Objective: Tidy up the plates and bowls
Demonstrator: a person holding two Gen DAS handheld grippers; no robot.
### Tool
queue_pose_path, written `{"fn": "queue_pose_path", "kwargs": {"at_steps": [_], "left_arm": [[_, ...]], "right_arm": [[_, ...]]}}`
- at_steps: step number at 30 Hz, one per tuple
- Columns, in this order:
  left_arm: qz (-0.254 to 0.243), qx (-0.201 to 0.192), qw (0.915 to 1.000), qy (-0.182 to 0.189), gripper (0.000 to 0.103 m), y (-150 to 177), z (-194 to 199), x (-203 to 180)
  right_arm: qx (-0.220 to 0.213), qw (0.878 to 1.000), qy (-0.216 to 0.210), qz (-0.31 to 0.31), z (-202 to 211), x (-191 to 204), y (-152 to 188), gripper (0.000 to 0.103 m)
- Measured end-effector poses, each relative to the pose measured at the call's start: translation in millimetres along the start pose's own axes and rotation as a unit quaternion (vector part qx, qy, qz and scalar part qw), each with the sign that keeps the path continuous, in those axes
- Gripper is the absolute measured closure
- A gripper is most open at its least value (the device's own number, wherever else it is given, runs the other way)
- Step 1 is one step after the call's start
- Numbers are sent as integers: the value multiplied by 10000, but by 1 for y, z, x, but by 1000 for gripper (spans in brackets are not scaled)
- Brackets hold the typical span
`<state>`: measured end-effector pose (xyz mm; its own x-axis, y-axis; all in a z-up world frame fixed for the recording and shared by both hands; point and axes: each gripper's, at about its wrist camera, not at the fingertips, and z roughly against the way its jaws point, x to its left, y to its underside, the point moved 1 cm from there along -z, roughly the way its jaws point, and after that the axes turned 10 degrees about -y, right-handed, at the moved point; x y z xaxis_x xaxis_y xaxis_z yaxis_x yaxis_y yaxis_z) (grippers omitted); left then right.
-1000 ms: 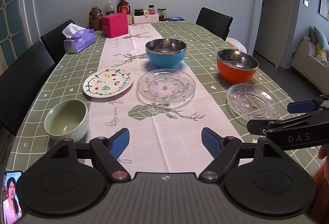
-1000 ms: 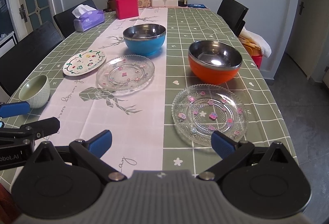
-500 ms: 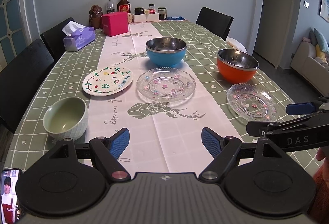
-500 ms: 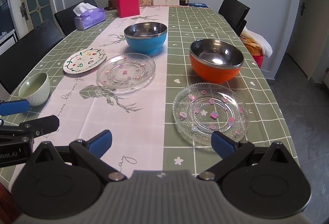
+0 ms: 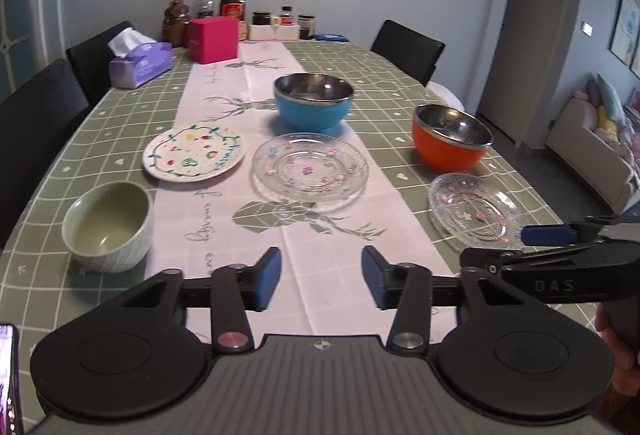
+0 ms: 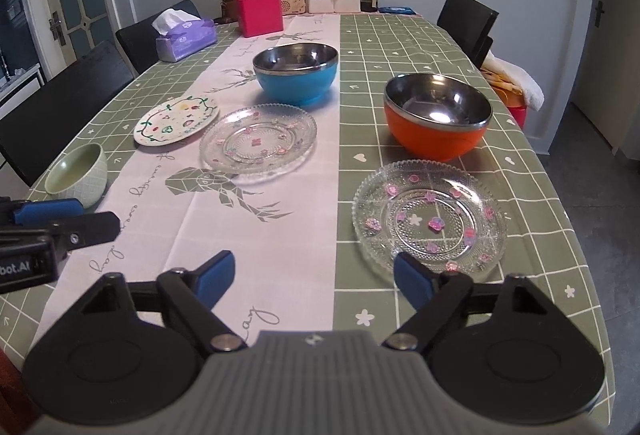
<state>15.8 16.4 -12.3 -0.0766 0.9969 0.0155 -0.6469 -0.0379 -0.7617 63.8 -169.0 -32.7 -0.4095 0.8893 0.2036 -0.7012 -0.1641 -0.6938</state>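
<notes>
Grippers: your left gripper (image 5: 321, 277) and right gripper (image 6: 314, 277) both spread, empty | Target: near-right glass plate (image 6: 428, 219) just beyond right fingers | Risk: thin slick rim may slip, knocking orange bowl (image 6: 436, 115) behind.

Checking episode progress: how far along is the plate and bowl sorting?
Nothing looks done: no stacks. The blue bowl, orange bowl, green bowl, painted plate and two glass plates all sit apart on the table. Nothing in hand: left gripper and right gripper are open and empty. All the grouping is left.
</notes>
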Motion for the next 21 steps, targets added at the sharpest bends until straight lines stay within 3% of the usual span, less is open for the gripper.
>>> {"fn": "queue_pose_path", "kwargs": {"at_steps": [2,8,13,18,21], "left_arm": [[13,88,9998,183,73,-3,-3,-3],[147,329,9960,815,96,-16,-17,-17],[371,475,9902,1259,97,-34,-37,-39],[653,665,9836,1543,92,-40,-74,-62],[766,764,9811,1602,74,-40,-98,-76]], "right_arm": [[48,9999,57,-117,-3,-7,-1,34],[110,9983,173,-543,-3,-40,-14,51],[173,9960,499,-715,-6,-77,-29,55],[246,9902,844,-1089,-9,-121,-40,55],[355,9859,925,-1348,-15,-144,-45,55]]}}
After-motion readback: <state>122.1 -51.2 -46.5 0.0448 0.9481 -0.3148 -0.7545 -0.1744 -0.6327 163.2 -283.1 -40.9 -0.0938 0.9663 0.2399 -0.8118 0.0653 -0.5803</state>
